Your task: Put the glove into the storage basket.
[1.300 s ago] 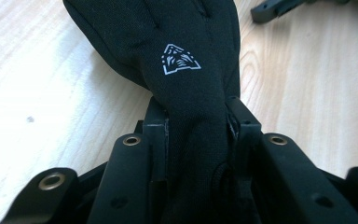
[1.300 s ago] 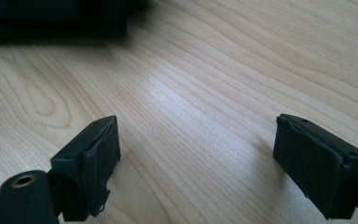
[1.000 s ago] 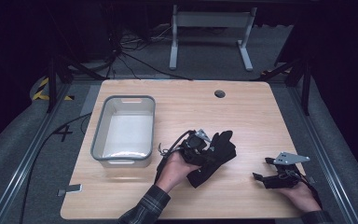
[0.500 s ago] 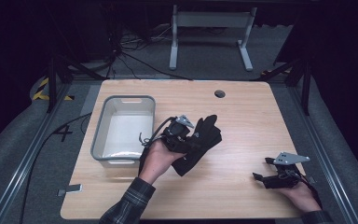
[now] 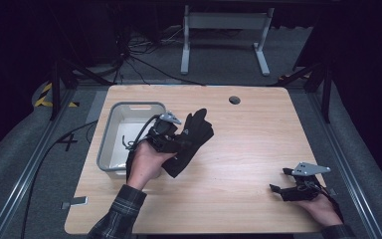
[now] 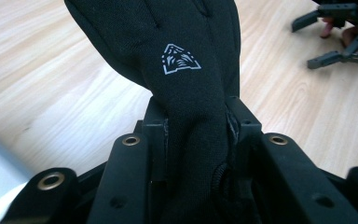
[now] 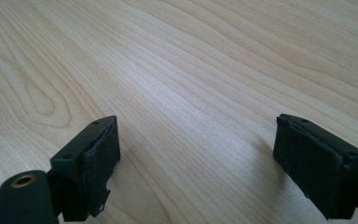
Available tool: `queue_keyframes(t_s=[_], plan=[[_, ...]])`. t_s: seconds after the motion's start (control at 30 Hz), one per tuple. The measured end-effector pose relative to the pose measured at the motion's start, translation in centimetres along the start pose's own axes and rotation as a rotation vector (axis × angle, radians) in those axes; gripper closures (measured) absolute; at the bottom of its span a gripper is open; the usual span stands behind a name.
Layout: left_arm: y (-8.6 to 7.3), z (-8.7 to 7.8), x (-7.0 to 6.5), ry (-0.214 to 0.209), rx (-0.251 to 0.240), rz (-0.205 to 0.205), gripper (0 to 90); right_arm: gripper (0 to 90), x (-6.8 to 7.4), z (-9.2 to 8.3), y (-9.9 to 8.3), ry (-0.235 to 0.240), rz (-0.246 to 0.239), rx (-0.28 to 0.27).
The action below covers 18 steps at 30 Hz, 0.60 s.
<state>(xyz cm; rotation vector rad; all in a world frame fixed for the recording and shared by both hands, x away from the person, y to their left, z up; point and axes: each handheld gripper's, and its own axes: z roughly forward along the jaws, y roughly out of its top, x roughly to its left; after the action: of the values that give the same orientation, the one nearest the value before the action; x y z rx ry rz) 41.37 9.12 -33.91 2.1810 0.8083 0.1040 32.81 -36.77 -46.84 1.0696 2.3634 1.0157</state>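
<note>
One black glove (image 5: 191, 142), one grey bin (image 5: 129, 137) and two grippers are on or over the bench (image 5: 258, 149). The left gripper (image 5: 176, 142) is clamped on the glove, which hangs above the bench just beside the bin's right wall. The right gripper (image 5: 283, 181) rests near the bench's right front corner, jaws apart with nothing between them. Since a second ago, the left gripper has carried the glove up and leftward toward the bin; the right one has stayed put.
</note>
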Motion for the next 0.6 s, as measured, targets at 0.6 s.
queue_keyframes(t_s=[0.6], plan=[[-2.8,-4.9,4.8,0.124,-0.059,-0.121,67.2,14.9,0.0,0.0,0.0,0.0,-0.001,0.0]])
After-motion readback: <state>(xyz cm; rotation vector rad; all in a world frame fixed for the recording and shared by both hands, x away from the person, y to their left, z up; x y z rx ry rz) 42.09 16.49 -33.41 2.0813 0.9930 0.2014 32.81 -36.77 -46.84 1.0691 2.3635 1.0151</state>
